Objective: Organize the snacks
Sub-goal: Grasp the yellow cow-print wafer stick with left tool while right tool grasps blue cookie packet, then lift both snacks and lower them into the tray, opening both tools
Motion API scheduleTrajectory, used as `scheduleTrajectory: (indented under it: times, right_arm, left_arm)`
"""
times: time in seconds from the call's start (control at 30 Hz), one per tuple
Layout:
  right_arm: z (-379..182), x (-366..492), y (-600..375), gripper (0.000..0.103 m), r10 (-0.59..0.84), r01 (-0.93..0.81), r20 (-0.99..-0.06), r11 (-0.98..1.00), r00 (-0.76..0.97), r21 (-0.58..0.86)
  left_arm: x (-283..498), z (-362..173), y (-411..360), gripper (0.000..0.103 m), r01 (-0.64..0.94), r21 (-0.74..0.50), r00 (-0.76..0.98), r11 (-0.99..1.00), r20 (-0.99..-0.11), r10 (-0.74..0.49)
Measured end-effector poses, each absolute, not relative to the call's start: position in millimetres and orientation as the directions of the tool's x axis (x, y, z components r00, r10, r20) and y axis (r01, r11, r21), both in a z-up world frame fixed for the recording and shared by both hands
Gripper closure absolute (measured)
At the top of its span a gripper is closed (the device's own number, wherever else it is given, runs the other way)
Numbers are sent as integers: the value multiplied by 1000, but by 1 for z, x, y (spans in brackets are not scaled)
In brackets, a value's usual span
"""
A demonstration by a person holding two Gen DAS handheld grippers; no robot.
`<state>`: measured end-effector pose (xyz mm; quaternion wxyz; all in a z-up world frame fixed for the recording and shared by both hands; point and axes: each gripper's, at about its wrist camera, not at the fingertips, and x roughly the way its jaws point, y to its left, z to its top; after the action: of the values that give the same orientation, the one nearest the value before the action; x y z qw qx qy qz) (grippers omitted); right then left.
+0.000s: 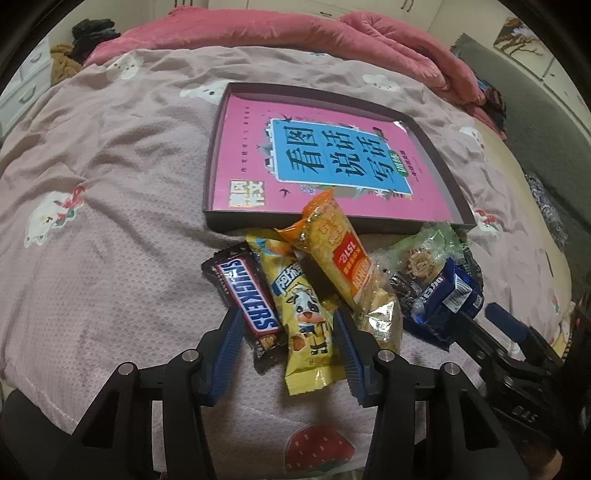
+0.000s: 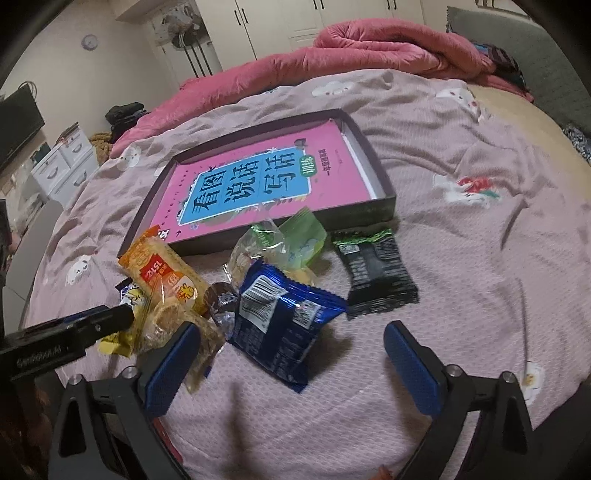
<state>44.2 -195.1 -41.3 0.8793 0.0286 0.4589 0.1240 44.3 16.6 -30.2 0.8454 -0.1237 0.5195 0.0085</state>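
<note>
A pile of snacks lies on the bed before a shallow dark box [image 1: 448, 173] holding a pink book [image 1: 255, 147]. My left gripper [image 1: 288, 347] is open, its fingers either side of a Snickers bar [image 1: 247, 299] and a yellow cow-print packet [image 1: 306, 325]. An orange cracker pack [image 1: 336, 251] leans on the box edge. My right gripper [image 2: 291, 354] is open around a blue Oreo packet [image 2: 284, 321], which also shows in the left wrist view [image 1: 443, 299]. A green-clear packet [image 2: 280, 247] and a black-green packet [image 2: 376, 273] lie beyond it.
The box [image 2: 373, 155] sits mid-bed on a pink patterned sheet [image 1: 110, 206]. A rumpled red quilt [image 1: 295, 33] lies along the far side. White drawers [image 2: 62, 166] and wardrobes [image 2: 280, 22] stand beyond the bed. The right gripper's body [image 1: 517, 350] shows beside the snacks.
</note>
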Motion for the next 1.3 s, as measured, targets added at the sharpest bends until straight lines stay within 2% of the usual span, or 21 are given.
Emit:
scheduleTrajectory:
  times: [0.17, 0.3, 0.5, 0.73, 0.93, 1.3]
  right_arm:
    - [-44, 47, -182, 28, 247, -217, -793, 965, 557, 148]
    - [-44, 48, -182, 48, 249, -226, -784, 964, 569, 142]
    - [-42, 48, -191, 63, 281, -235, -770, 956, 573, 173]
    - [-35, 44, -199, 74, 330, -269, -750, 940, 573, 209]
    - [-24, 39, -207, 77, 354, -283, -726, 932, 589, 225]
    - [-2, 31, -212, 95, 405, -337, -668, 911, 625, 236]
  left_arm:
    - [51, -36, 12, 57, -134, -204, 433, 970, -892, -128]
    - [56, -41, 9, 69, -130, -199, 414, 971, -901, -129]
    - [60, -45, 9, 78, -129, -222, 419, 967, -896, -149]
    - [56, -43, 22, 83, -143, -276, 436, 950, -880, -190]
    - [45, -26, 27, 84, -125, -308, 478, 943, -852, -215]
    - [34, -1, 44, 84, -147, -325, 539, 934, -818, -199]
